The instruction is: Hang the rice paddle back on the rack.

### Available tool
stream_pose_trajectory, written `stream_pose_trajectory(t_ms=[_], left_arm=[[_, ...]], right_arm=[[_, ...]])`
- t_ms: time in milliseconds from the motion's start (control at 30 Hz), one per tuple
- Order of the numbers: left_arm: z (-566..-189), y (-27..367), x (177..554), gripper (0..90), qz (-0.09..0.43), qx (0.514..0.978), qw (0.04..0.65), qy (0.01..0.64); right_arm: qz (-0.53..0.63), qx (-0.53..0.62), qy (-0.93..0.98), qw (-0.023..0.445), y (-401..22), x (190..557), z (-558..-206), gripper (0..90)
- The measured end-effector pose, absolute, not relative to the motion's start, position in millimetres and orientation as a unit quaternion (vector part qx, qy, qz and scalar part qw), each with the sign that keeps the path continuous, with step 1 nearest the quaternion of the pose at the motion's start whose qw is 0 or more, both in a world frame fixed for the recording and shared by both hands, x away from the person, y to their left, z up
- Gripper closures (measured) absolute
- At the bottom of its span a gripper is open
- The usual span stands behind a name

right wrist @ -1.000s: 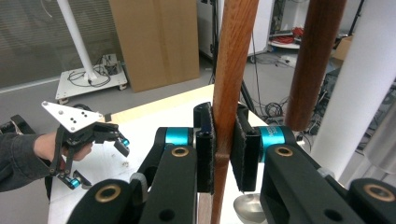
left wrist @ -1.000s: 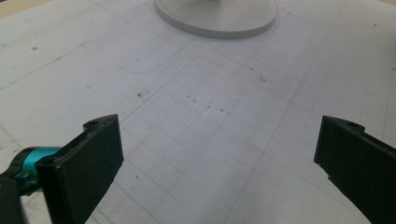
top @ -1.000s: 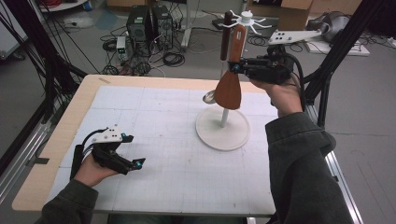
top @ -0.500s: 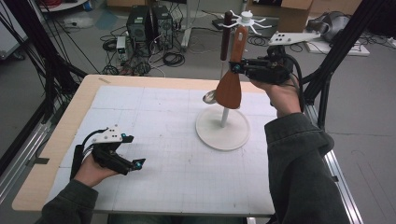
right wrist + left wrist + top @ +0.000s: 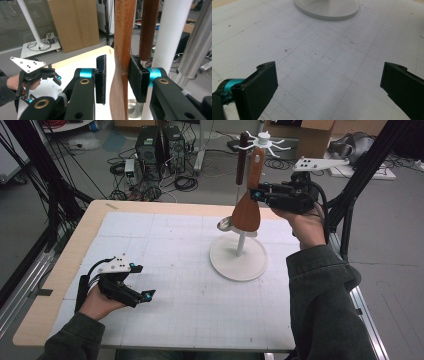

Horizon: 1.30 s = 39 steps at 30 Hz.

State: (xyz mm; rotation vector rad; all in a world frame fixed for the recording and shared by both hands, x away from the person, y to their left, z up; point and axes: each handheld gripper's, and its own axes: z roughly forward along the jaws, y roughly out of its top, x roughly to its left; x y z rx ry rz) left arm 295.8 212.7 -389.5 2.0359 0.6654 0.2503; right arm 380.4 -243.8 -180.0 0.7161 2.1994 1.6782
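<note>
A wooden spatula (image 5: 247, 210) hangs by its handle from the hooks of a white rack (image 5: 261, 140) that stands on a round base (image 5: 238, 258). A dark-handled spoon (image 5: 242, 157) hangs beside it. My right gripper (image 5: 256, 195) is level around the spatula's handle (image 5: 123, 50). Its jaws have just been opening: the left pad (image 5: 101, 77) stands clear of the wood and the right pad is at the handle's edge. My left gripper (image 5: 142, 281) rests on the mat at the near left, open with nothing between its jaws (image 5: 329, 82).
The white gridded mat (image 5: 175, 250) covers a wooden table (image 5: 75, 245). The rack's pole (image 5: 172, 35) and the dark handle (image 5: 148, 30) stand just behind my right jaws. Computers and cables (image 5: 160, 150) lie on the floor beyond the far edge, with black frame posts (image 5: 360, 175) at the right.
Both hands have stayed where they were, and the spatula hangs in the same place on the rack. The right jaws stand slightly wider around the handle.
</note>
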Motion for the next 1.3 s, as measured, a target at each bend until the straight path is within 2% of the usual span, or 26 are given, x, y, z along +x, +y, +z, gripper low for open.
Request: stream_pose_trajectory(t_ms=[333, 633, 1133, 1300], left_arm=[[-390, 213, 296, 1.8, 0.102, 0.832, 0.472, 0.272], [-390, 213, 297, 1.8, 0.101, 0.833, 0.472, 0.270], [-390, 213, 297, 1.8, 0.099, 0.834, 0.471, 0.269], [-390, 213, 295, 1.8, 0.099, 0.834, 0.471, 0.270]], right_arm=[[0.583, 0.261, 0.756, 0.145, -251, 378, -191, 60.9], [0.586, 0.282, 0.746, 0.146, -253, 375, -201, 39.7], [0.576, 0.292, 0.750, 0.142, -250, 365, -231, 20.8], [0.575, 0.304, 0.746, 0.143, -250, 361, -243, 18.6]])
